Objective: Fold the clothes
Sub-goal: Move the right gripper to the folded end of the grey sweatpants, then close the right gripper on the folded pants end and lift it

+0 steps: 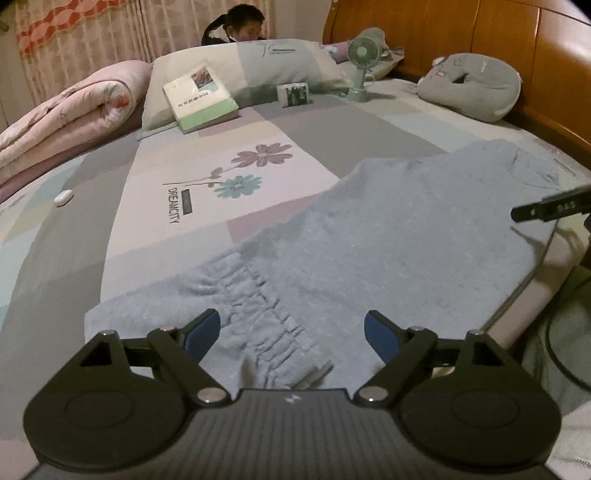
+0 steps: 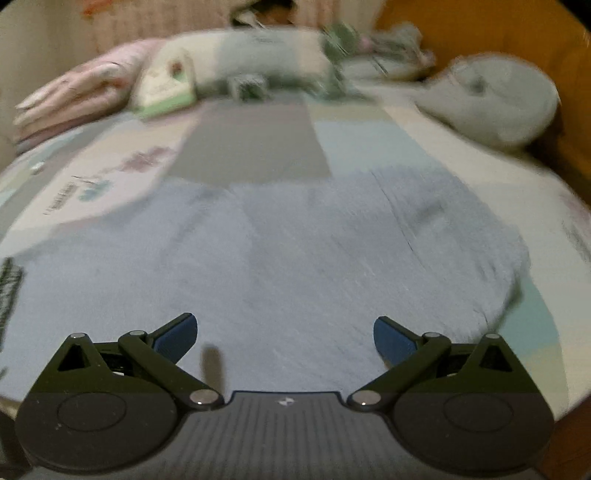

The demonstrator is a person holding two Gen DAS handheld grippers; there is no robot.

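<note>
Blue-padded jaws of the left gripper (image 1: 291,332) stood wide apart with nothing between them, hovering just above the gathered elastic waistband (image 1: 255,306) of the pale blue fleece garment (image 1: 388,236), not touching it. Spread flat from there, away and to the right across the patchwork bedsheet (image 1: 332,122), long axis running diagonally from the near waistband toward the far right corner of the mattress. Right gripper (image 2: 284,339) likewise gaped, empty, low over the middle of the same cloth, its own view blurred; only one black fingertip of it showed at the right edge of the left view. Waistband end nearer the left hand, rounded far end (image 2: 480,266) nearer the right. Right edge of the cloth lay close along the mattress edge, with a dark cable (image 1: 561,332) hanging below it. Plenty of bare sheet open to the left for a fold; book (image 1: 201,99), desk fan (image 1: 364,62) and grey cushion (image 1: 472,88) well apart near the headboard (image 1: 461,33).
</note>
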